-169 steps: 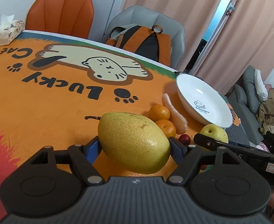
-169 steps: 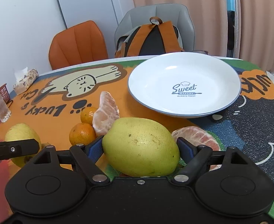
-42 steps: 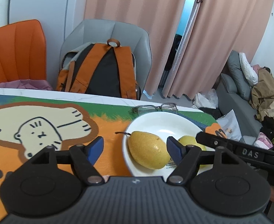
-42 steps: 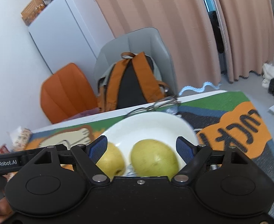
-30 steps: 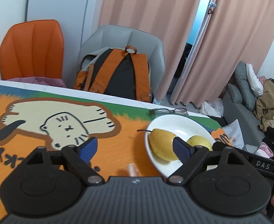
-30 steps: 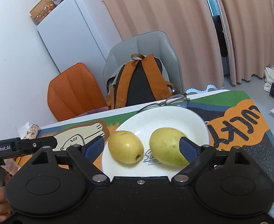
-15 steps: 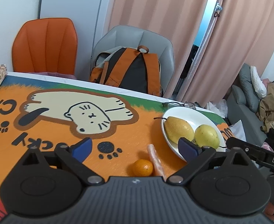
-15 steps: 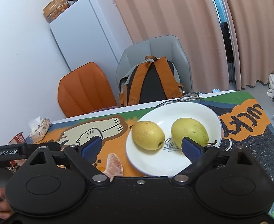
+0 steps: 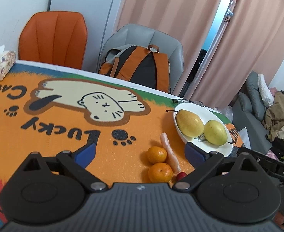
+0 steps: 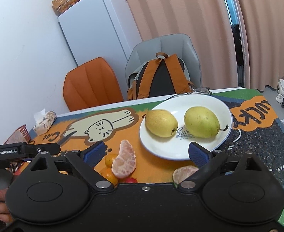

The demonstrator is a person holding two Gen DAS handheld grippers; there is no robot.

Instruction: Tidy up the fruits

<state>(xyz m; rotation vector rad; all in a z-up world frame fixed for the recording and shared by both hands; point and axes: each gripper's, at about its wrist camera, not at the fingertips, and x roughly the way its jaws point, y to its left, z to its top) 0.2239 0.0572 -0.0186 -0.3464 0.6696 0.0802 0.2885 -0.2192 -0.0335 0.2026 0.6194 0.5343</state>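
We saw the white plate (image 10: pixel 222 135) on the counter (image 9: pixel 68 131), and we took it as our landmark. In it lay two yellow pears side by side, apart from each other: the left pear (image 10: pixel 161 123) and the right pear (image 10: pixel 201 121), whose stem pointed toward the plate's right rim. Just beside the plate's near left edge lay a peeled tangerine half (image 10: pixel 124 159), and a second peeled half (image 10: pixel 183 173) lay just before the plate's near rim. Two whole tangerines (image 9: pixel 157 154) (image 9: pixel 160 172) sat left of the plate and nearer to us, touching the peeled half, with a small red fruit (image 9: pixel 181 176) by them. A pair of glasses (image 10: pixel 199 90) rested behind the plate's far rim. Our left hand-held gripper (image 9: pixel 140 150) stood spread wide, nothing between its jaws. Our right hand-held gripper (image 10: pixel 146 152) was spread likewise and empty, on the near side of the plate.
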